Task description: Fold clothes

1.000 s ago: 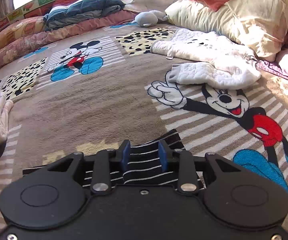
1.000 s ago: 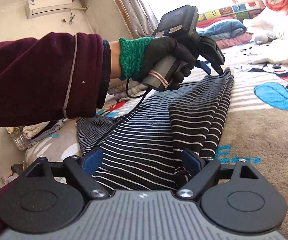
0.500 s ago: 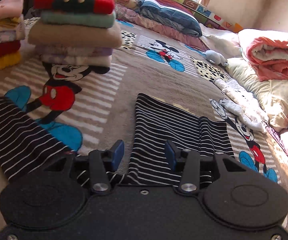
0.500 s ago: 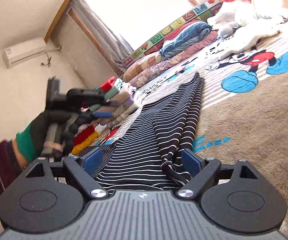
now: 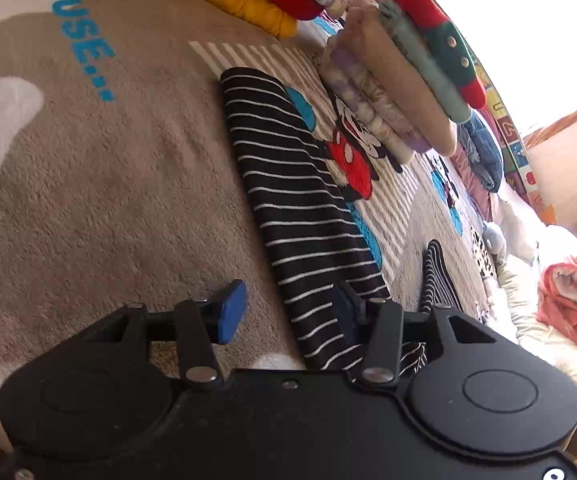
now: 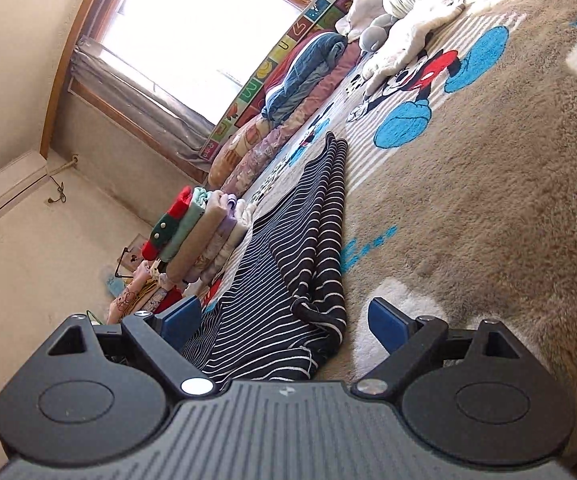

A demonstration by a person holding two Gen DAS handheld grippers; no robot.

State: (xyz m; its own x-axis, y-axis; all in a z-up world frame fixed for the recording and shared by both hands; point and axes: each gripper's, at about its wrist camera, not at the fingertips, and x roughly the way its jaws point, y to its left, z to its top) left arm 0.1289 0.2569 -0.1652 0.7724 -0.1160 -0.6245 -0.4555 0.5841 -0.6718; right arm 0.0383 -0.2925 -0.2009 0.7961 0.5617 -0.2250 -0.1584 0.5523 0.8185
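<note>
Garment [image 5: 288, 184] on blanket [image 5: 108, 200]; stack [image 5: 400, 80] beside.

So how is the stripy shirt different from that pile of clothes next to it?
The striped shirt lies spread flat on the blanket, unfinished; the stack of folded clothes is piled high and neat. The shirt is dark with thin white stripes; the stack is many colours: red, green, beige, lilac. Both rest on the Mickey Mouse blanket.

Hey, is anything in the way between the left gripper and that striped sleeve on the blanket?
Nothing visible. The left gripper hangs open right over the near end of the striped sleeve, with only bare blanket beside it.
</note>
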